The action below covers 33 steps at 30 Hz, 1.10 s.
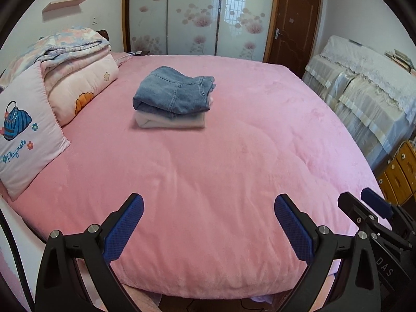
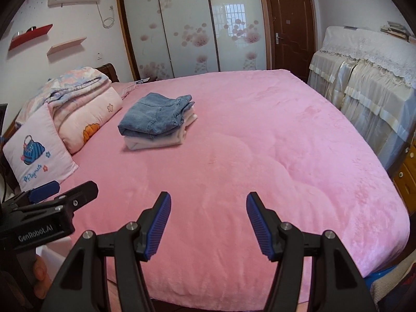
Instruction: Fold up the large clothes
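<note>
- The left gripper is closest to us. Its two blue pads are spread wide apart and there is nothing between them.
- The right gripper is just beside it. Its pads are spread apart too, and it holds nothing.
- Both grippers hang over the near edge of the pink bed cover. They are well apart from the clothes.
- The near part of the bed has no loose clothes on it, so I think no folding is going on right now.
- Farther back, near the middle of the bed, sit the folded blue jeans. They are folded into a thick, neat bundle.
- The jeans lie on top of a folded white garment. It is flat and tidy, and it sticks out a little under the jeans.
- So two big clothes look done and stacked. I cannot see any more clothes waiting to be folded.
- Beside the pile, toward the head of the bed, are a pink pillow and folded quilts.
</note>
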Tool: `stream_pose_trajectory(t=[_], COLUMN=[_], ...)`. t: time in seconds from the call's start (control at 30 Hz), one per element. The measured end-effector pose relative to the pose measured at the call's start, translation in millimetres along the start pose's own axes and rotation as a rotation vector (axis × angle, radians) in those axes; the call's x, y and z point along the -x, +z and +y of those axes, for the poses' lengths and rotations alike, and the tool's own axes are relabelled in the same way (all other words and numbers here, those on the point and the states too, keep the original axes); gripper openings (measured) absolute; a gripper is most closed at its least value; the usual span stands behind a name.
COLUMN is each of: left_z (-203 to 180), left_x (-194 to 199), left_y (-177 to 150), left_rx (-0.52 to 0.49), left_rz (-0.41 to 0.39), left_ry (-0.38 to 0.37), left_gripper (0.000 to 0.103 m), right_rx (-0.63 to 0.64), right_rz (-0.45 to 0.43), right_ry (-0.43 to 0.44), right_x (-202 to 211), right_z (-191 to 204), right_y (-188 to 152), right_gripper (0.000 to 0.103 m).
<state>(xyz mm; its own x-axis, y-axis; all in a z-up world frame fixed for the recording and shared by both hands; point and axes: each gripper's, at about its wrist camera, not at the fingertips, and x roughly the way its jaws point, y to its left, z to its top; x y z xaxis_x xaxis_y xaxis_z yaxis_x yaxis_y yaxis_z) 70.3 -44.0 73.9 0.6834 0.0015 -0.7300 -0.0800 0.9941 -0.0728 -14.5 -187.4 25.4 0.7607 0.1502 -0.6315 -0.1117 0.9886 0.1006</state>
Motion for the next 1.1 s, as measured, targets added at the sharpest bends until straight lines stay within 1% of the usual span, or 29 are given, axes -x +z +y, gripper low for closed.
stream_pose_trajectory(t=[0.1,0.43,0.83,1.1], left_z=[-4,-10,-9,-7], left_x=[-1,-3,0,-2], left_y=[-2,-9,-13,-14], left_rx=[-0.016,-0.022,-0.013,-0.001], left_rz=[0.008,0.028,0.027,0.047], left_ry=[0.002,-0.005,0.0,0.009], left_gripper=[0.1,0.1,0.1,0.1], right_rx=[0.003,0.02,0.025,0.035], right_rz=[0.003,0.003,0.005,0.005], right_ry=[-0.005,-0.007,-0.008,-0.028], right_x=[-1,0,0,0], right_z=[-1,2,8,9], right_y=[-3,-10,-15,-16], right_gripper=[0.061,0.061,0.061,0.061])
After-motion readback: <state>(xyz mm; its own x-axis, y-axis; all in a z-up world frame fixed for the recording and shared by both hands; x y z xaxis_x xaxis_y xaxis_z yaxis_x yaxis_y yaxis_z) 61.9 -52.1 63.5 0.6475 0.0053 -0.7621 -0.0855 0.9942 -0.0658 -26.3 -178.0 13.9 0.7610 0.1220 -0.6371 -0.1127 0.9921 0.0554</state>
